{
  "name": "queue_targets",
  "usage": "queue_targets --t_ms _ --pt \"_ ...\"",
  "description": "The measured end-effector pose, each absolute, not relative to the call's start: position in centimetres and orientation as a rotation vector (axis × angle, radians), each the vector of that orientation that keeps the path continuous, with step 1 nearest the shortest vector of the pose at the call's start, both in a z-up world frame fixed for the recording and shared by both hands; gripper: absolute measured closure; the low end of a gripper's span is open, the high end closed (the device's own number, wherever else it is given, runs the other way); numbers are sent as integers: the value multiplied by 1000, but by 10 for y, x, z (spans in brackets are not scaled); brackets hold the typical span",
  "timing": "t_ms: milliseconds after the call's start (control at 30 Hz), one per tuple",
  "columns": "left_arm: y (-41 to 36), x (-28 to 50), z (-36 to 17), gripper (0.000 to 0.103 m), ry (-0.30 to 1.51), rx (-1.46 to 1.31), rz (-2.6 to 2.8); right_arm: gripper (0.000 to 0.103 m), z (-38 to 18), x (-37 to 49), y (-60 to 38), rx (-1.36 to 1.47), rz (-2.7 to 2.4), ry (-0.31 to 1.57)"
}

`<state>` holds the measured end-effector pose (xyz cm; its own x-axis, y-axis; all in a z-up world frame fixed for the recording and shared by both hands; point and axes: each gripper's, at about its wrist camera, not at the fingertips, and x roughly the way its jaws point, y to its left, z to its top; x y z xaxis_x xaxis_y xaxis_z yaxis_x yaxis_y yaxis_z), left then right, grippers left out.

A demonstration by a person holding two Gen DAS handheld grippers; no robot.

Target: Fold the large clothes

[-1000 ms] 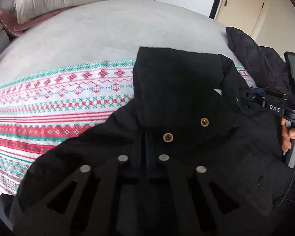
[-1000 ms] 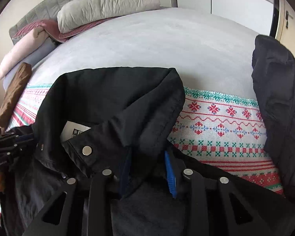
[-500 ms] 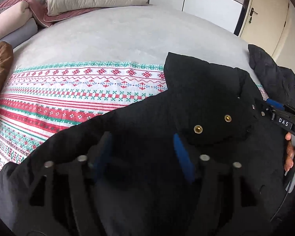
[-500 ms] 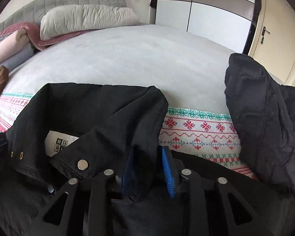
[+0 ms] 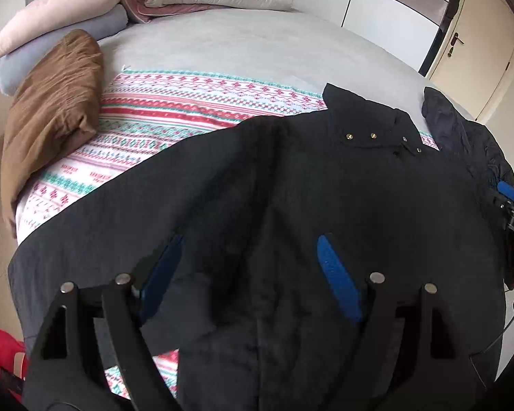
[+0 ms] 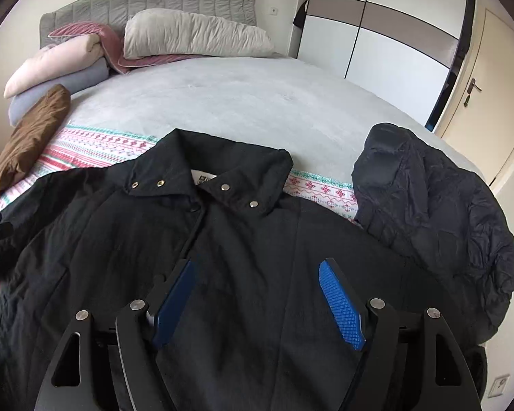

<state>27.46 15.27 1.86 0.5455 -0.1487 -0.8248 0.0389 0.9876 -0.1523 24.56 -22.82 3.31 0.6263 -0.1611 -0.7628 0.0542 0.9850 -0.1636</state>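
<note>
A big black jacket with small gold snaps lies spread on a striped red, green and white blanket. The left gripper hangs over it, its blue pads wide apart. A folded brown cloth sits nearby.

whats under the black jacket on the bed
The black jacket lies on a patterned blanket showing past its collar and left shoulder, over the grey bed cover. Whatever lies directly beneath the jacket is hidden.
</note>
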Motion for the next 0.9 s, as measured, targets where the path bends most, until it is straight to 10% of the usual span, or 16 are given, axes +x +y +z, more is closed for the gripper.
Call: queue_targets --t_ms 833,900 --pt "386 133 -121 20 945 -1021 118 23 -2 100 -190 90 -2 1029" --pt "393 140 -125 39 902 -1059 169 23 -4 97 -195 105 -9 1035"
